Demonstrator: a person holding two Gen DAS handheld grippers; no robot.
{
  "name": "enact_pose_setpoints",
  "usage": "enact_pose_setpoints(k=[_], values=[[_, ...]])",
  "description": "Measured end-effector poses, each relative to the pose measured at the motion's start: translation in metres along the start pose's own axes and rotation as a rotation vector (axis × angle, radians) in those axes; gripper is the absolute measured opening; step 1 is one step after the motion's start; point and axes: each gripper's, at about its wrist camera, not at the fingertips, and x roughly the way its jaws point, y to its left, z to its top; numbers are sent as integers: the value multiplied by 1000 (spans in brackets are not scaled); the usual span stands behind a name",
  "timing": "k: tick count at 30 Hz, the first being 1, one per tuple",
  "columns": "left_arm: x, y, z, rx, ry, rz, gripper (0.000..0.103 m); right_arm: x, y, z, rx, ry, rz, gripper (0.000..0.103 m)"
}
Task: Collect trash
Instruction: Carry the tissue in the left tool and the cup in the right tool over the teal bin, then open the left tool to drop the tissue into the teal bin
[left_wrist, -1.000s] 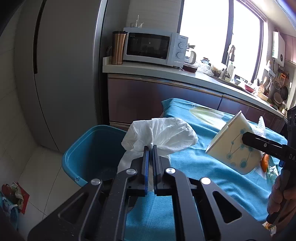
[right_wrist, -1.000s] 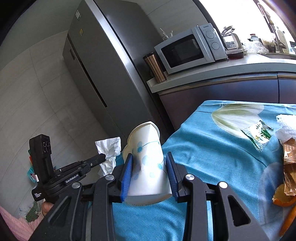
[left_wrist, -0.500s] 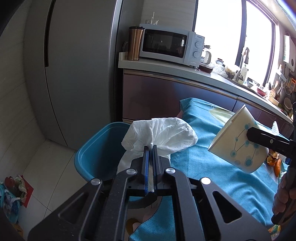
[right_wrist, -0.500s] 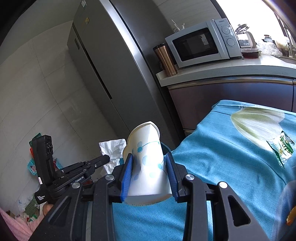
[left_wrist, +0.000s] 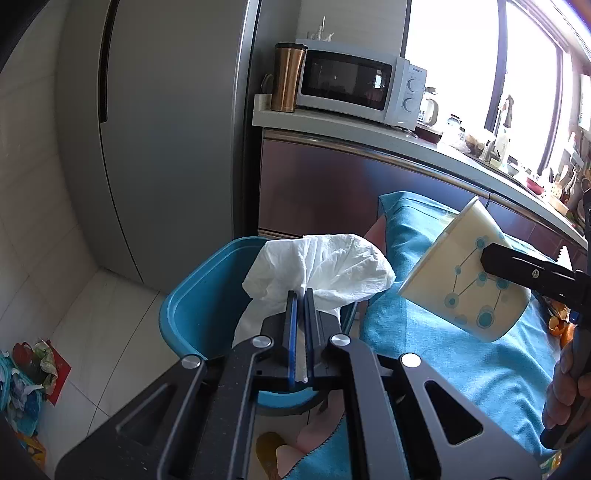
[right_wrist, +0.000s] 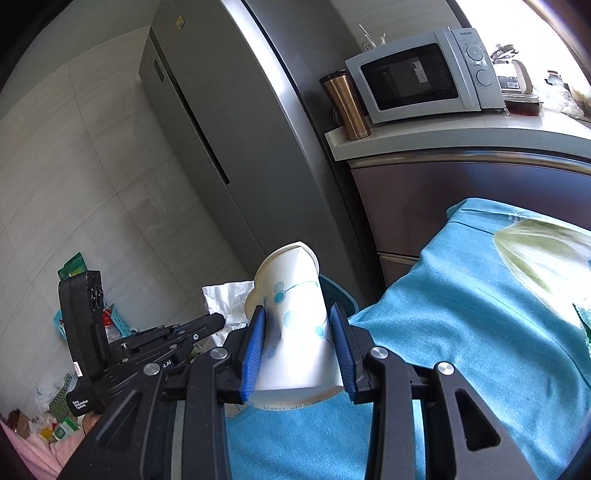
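Left claw (left_wrist: 300, 295) pinches the tissue (left_wrist: 317, 267) over the blue bin (left_wrist: 192, 302); right claw (right_wrist: 299, 341) clamps the paper cup (right_wrist: 295, 314) beside the bin. Centre each over the bin before letting go.

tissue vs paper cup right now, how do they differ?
The tissue is plain white, limp and crumpled; the paper cup is stiff, cream with blue dots, only squashed at its rim. The left gripper pinches the tissue nearly shut; the right gripper spans the cup's body. Both are held near the blue bin.
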Motion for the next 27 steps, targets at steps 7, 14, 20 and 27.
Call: enact_pose_setpoints(k=[7,14,20,27], values=[[8,4,0,-11,10,13,4,15,3,6,-8,22,0,34],[18,8,0,-29,21,27,4,31,8,12,-22,43,-7,34],[33,16,-1,-56,46,53,4,48,11,16,-32,74,-18,34],[58,25,1,-70,95,83,5,78,17,21,-42,121,-39,34]])
